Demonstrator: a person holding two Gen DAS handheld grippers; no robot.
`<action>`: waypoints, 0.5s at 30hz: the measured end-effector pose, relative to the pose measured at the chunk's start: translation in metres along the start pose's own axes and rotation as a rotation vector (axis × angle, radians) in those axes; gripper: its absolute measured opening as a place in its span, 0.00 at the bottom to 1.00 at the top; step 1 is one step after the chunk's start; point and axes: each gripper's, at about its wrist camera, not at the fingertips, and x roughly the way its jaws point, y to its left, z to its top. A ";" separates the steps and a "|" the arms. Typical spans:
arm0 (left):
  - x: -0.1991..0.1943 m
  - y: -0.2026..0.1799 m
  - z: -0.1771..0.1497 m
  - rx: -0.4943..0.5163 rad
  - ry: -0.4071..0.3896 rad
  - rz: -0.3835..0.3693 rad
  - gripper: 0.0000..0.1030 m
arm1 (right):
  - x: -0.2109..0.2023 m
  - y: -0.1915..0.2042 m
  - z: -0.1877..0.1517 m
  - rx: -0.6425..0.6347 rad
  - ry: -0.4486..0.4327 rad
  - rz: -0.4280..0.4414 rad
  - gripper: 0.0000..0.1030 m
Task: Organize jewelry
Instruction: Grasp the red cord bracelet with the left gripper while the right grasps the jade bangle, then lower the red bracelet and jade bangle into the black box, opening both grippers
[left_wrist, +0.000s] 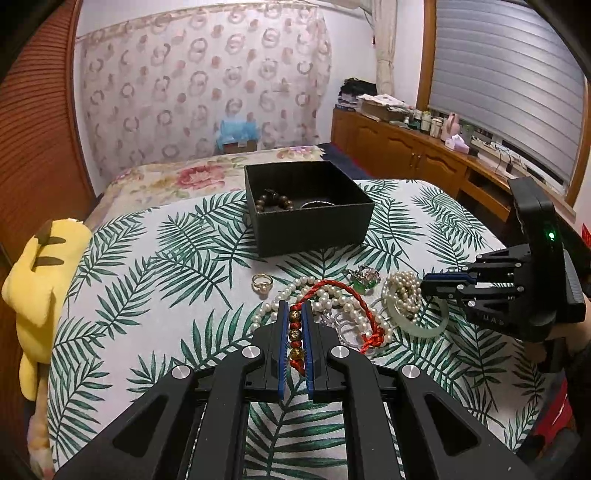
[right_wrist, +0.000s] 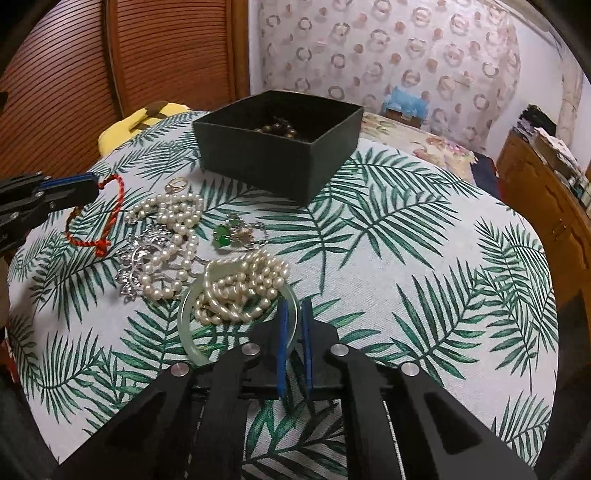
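Observation:
My left gripper (left_wrist: 295, 307) is shut on the beaded part of a red cord bracelet (left_wrist: 347, 295), also in the right wrist view (right_wrist: 110, 210). My right gripper (right_wrist: 294, 306) is shut on the rim of a pale green jade bangle (right_wrist: 184, 325), which has a pearl bracelet (right_wrist: 243, 291) heaped on it. A pearl necklace (right_wrist: 173, 218), a silver brooch (right_wrist: 140, 258), a green-stone piece (right_wrist: 225, 234) and a gold ring (left_wrist: 262, 283) lie on the leaf-print cloth. A black box (left_wrist: 314, 229) behind holds a brown bead bracelet (left_wrist: 277, 203).
The round table's leaf-print cloth (right_wrist: 424, 258) drops off at its edges. A yellow plush toy (left_wrist: 37, 288) hangs at the left edge. A bed with a floral cover (left_wrist: 177, 181) lies behind, and a wooden cabinet (left_wrist: 406, 151) stands at the right.

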 end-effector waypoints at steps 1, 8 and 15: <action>0.000 0.000 0.000 0.000 0.000 -0.001 0.06 | -0.002 0.001 0.001 0.000 -0.011 -0.003 0.08; -0.003 -0.001 0.002 -0.003 -0.012 0.002 0.06 | -0.036 0.001 0.018 0.004 -0.123 -0.002 0.08; -0.007 0.002 0.008 -0.012 -0.026 0.005 0.06 | -0.059 0.004 0.035 -0.013 -0.179 -0.003 0.08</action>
